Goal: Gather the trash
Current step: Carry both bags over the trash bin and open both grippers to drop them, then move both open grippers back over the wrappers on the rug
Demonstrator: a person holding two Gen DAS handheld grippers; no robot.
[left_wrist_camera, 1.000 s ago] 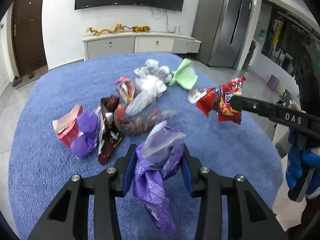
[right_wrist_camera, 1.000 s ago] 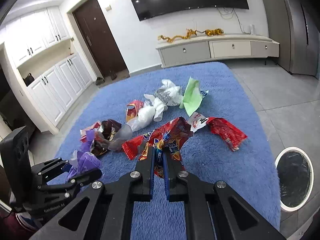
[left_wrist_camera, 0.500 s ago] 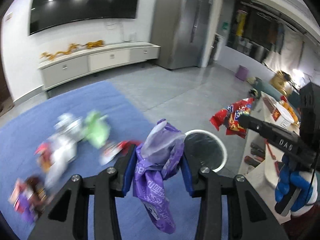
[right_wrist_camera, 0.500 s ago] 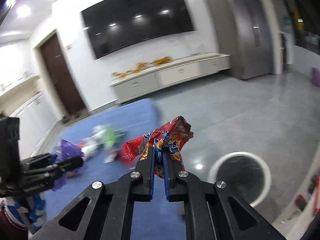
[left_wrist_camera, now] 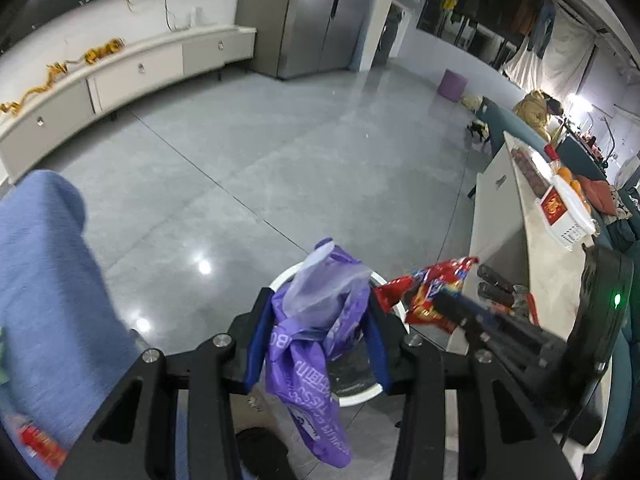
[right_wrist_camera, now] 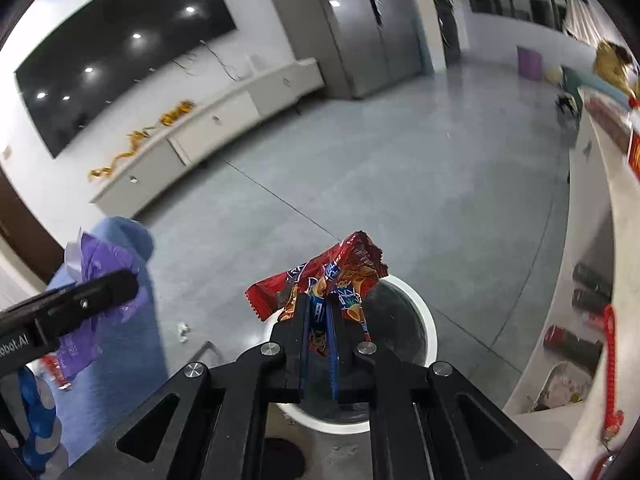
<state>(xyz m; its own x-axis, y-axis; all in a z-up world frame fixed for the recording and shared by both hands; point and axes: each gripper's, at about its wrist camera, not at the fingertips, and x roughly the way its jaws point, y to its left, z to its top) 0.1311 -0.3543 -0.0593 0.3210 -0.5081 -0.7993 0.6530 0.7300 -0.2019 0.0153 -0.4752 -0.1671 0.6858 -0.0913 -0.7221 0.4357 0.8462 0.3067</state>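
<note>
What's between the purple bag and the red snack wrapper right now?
In the left wrist view, only a slice of the bin's white rim shows between the purple bag and red snack wrapper; nothing else.

A grey tiled floor fills the room. Against the wall beyond it runs a long white cabinet with a gold ornament on top. Right of the cabinet stands a tall steel fridge; above the cabinet hangs a dark television. Far right of the cabinet, a purple stool sits on the floor.
</note>
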